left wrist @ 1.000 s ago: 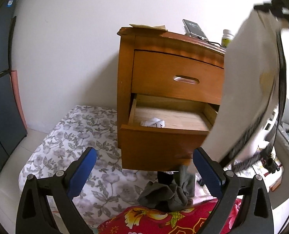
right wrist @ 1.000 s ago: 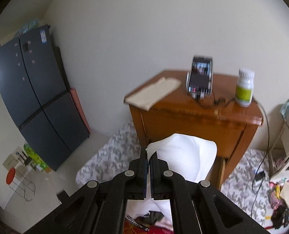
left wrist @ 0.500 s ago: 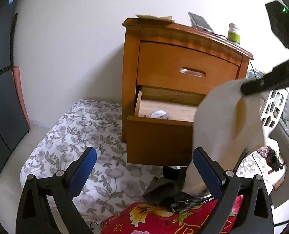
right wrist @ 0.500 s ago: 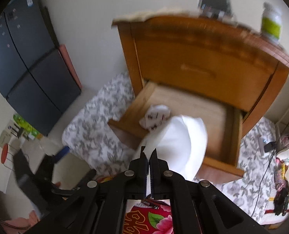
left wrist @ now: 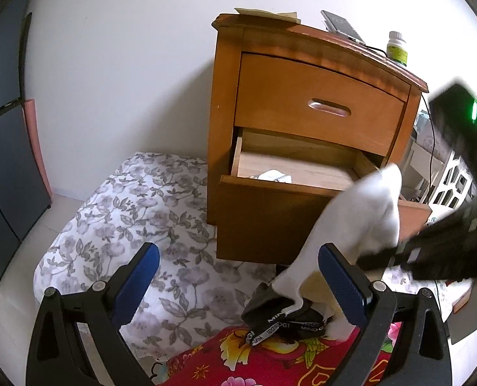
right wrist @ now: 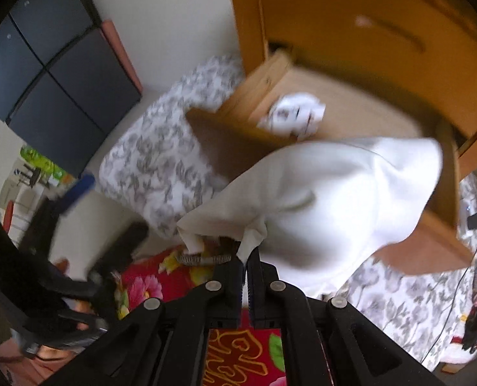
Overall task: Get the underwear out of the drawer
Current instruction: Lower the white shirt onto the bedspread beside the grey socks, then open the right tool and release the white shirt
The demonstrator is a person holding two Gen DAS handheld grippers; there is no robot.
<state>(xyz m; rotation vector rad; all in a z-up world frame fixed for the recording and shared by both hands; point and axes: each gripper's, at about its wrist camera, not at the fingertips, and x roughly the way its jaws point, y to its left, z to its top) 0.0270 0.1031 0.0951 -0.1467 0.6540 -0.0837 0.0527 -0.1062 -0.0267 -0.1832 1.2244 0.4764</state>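
White underwear (right wrist: pixel 331 199): I held this garment pinched at one edge in my right gripper (right wrist: pixel 246 257); it hung below the open drawer (left wrist: pixel 289 173), its lower end draped onto the dark clothes (left wrist: pixel 283 312) on the red floral cloth (left wrist: pixel 270 360).

Right gripper: pressed together on a fold of the white fabric, with only a thin layer between the pads.

Left gripper (left wrist: pixel 238 286): spread wide and empty, aimed at the foot of the nightstand (left wrist: pixel 225 96).

Handling: I judged the garment light, limp and free of any fragile part; it billowed and folded as it hung, so it would not keep a shape and would settle wherever it was let go.

Where to hold: a seam or waistband edge seemed best to me, as a doubled layer gives the pads more to bite than a single thin one.

Remaining item: a small crumpled white piece (right wrist: pixel 293 115) lay near the front left corner of the drawer; I could not tell whether it was underwear.

Surroundings: a phone (left wrist: pixel 341 27), a bottle (left wrist: pixel 396 48) and a cable stood on the nightstand top, well clear of the drawer; a grey-leaf quilt (left wrist: pixel 135 212) covered the floor.

Obstructions: the drawer's front board stood between my grippers and the remaining piece, and the hanging garment screened part of the drawer from the right wrist view.
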